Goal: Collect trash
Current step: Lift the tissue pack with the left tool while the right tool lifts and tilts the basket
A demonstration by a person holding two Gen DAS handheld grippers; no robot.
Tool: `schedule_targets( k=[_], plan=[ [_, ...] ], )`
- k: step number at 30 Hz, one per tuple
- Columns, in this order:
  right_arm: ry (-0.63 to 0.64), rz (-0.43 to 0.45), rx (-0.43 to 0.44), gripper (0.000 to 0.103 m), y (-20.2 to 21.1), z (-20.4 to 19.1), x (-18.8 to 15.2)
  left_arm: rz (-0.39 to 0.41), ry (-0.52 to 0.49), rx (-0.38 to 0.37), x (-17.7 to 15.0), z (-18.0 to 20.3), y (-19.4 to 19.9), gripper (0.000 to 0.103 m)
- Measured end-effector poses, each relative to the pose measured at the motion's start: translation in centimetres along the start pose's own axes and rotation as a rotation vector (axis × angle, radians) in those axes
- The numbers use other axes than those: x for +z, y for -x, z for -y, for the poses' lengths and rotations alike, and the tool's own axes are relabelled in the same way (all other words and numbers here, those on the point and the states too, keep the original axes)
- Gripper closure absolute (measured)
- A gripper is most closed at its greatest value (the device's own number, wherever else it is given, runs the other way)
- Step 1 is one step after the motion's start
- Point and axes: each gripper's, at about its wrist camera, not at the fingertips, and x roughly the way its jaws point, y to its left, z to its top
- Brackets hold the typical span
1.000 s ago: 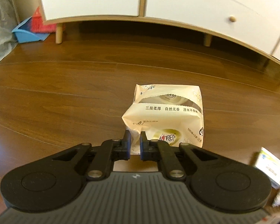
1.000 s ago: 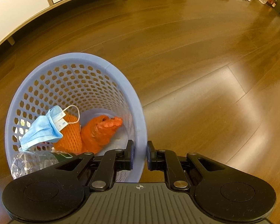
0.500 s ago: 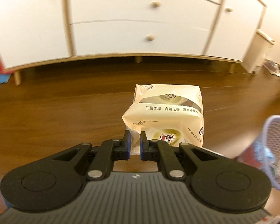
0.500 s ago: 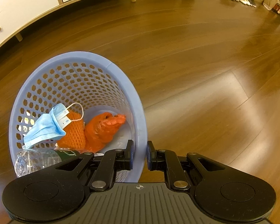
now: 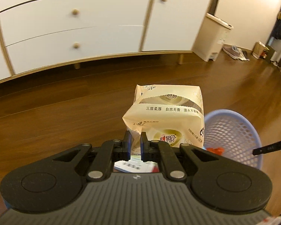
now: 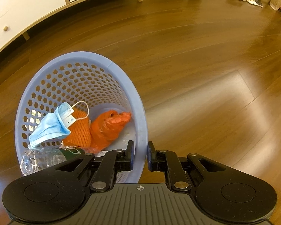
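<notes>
Tissue pack held beside the basket

The left gripper is clamped on the cream tissue pack's lower left corner; the pack extends toward 1 o'clock, with the blue basket at 3 o'clock. The right gripper pinches the basket's rim; a mask and orange bag lie inside at 11 o'clock.

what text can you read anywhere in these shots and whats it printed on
Tissue pack held in the left gripper, band: "三层柔厚 自然无香", then "湿水不", rest cut off.
Pack, lower front: "相印" and "100抽×3层".
Pack top edge: print too creased to read.
Paper below gripper: blurred.
Bottle label in basket: unreadable.
</notes>
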Motion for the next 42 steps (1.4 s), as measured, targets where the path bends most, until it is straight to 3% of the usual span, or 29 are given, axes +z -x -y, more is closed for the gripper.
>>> schedule_targets(
  k=[5, 11, 16, 19, 27, 29, 30, 32, 37, 42],
  plan=[
    [0.017, 0.017, 0.0, 0.093, -0.8, 0.4, 0.3, -0.006, -0.034, -0.026, -0.5, 2.1, -0.9, 0.097],
    [-0.014, 0.021, -0.009, 0.091, -2.5, 2.1, 0.4, -0.004, -0.021, -0.029, -0.9, 1.4, -1.2, 0.097],
    [-0.099, 0.014, 0.057, 0.063, -2.0, 4.0, 0.0, -0.003, -0.033, -0.023, -1.0, 1.0, -1.3, 0.097],
    [-0.118, -0.009, 0.103, 0.062, -1.3, 4.8, -1.2, 0.004, -0.044, -0.03, -0.9, 1.0, -1.3, 0.097],
    [-0.232, -0.054, 0.279, 0.063, -0.6, 5.5, -2.8, 0.01, -0.05, -0.048, -0.5, 1.9, -1.7, 0.097],
    [-0.231, -0.058, 0.295, 0.073, -0.7, 4.9, -2.7, 0.013, -0.058, -0.052, -0.5, 2.3, -1.7, 0.097],
    [-0.224, -0.064, 0.286, 0.087, -0.7, 4.6, -2.6, 0.014, -0.064, -0.053, -0.5, 2.5, -1.6, 0.097],
    [-0.25, -0.071, 0.272, 0.088, -1.3, 4.6, -2.5, 0.011, -0.071, -0.051, -0.7, 2.6, -1.7, 0.097],
    [-0.536, -0.1, 0.346, 0.095, -2.7, 8.3, -1.7, -0.005, -0.065, -0.034, -0.8, 2.1, -2.2, 0.097],
    [-0.77, -0.085, 0.31, 0.093, -3.7, 13.5, -1.6, -0.006, -0.057, -0.025, -0.7, 1.5, -2.4, 0.097]
  ],
)
